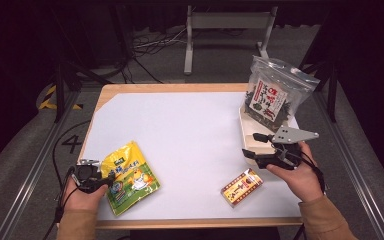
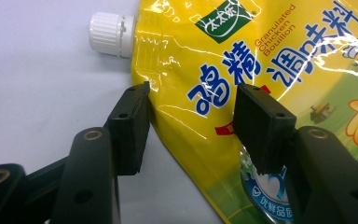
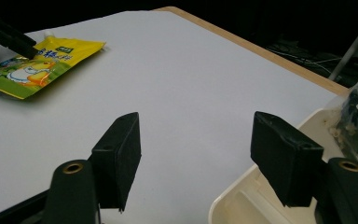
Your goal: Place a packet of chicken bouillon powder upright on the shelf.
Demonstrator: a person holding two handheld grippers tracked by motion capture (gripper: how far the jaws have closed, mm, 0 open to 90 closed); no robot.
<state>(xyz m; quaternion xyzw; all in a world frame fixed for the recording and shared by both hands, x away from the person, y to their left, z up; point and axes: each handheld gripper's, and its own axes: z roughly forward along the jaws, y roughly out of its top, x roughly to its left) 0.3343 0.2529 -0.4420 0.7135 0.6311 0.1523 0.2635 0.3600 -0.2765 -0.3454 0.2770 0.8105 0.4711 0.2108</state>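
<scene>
Here, lower left of the high view: left gripper (image 1: 107, 179), in the person's left hand (image 1: 82, 196), at the near edge of a yellow pouch (image 1: 129, 176). In the left gripper view (image 2: 191, 116) the jaws stand half apart and straddle the pouch's edge below its white screw cap (image 2: 112, 34); one pad lies over the printed front, the other sits just beside the edge over the table. Whether the pads press the pouch cannot be told; no pinch in the foil shows.

Right of centre in the high view: right gripper (image 1: 255, 145), in the right hand (image 1: 295, 175), grey three-cornered plate on top. Its jaws stand wide with nothing between them. In the right gripper view (image 3: 196, 158) one jaw hangs over the rim of a cream tray (image 3: 242, 196), the other over bare table.

The tray (image 1: 250, 142) sits at the right edge of the table and holds an upright clear bag of dark dried leaves (image 1: 272, 95).

A small red and yellow box (image 1: 241, 186) lies flat at lower centre right, well apart from the pouch.

Surface: white table top (image 1: 190, 130) with a pale wood border. Room: dark, grey floor, cables and a metal stand behind the table.
</scene>
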